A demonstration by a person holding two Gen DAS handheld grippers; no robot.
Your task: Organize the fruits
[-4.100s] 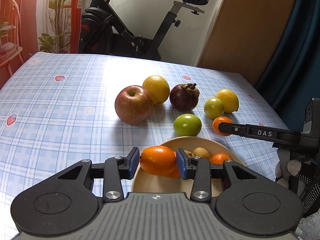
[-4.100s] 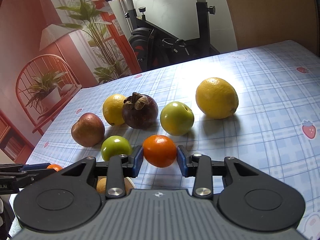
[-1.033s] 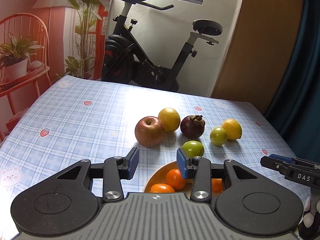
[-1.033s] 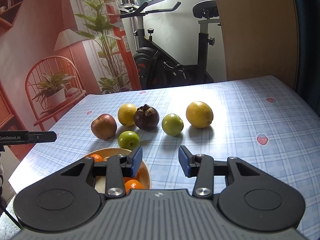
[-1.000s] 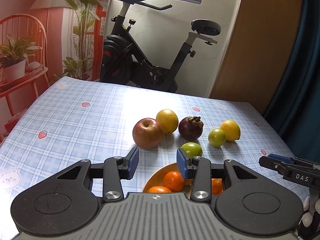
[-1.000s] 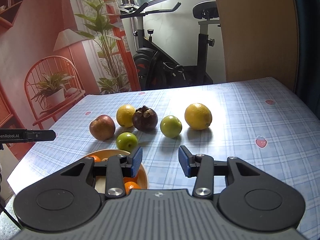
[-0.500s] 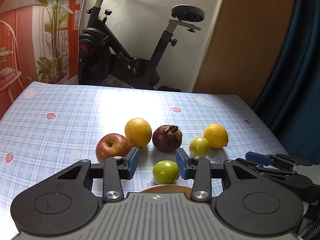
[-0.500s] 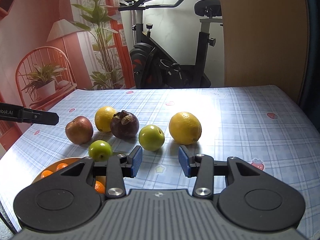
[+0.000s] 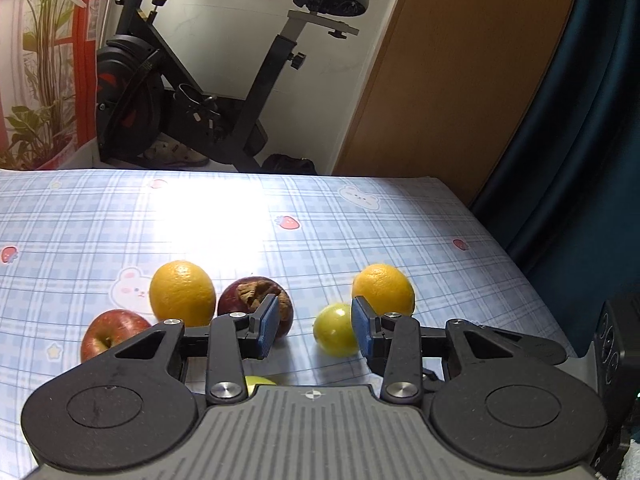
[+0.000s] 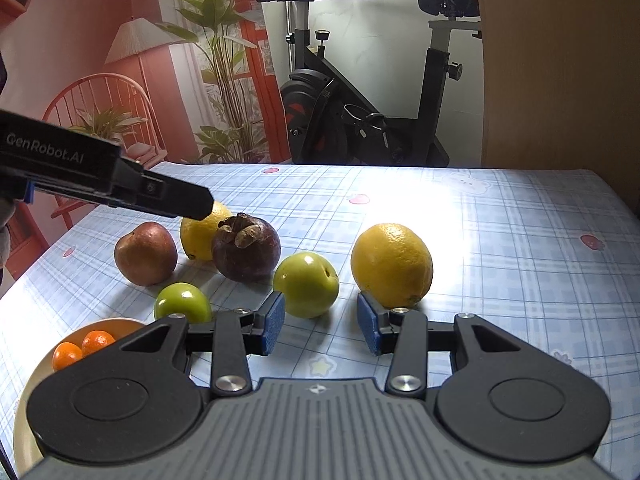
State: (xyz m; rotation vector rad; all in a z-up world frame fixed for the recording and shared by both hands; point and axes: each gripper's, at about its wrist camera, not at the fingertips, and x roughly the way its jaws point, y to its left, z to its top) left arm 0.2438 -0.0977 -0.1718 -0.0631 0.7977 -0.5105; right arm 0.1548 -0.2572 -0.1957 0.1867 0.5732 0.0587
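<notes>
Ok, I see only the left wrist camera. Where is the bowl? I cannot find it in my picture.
Observer: The bowl is near the table's left edge, on the near side of a small green fruit.
Operator: Is fruit inside it?
Observer: Yes, two small oranges show; the gripper body hides the rest.
Operator: Does the right gripper hold something?
Observer: No. The right gripper has its jaws open and empty, just short of a bigger green fruit.

Far side: a black exercise bike [image 9: 188, 92] stands against a white wall [image 9: 240, 20]. Right: a brown wooden panel [image 9: 452, 80] and dark blue curtain [image 9: 580, 140]. Left: a red chair [image 10: 100, 96] and tall plant [image 10: 224, 60].
</notes>
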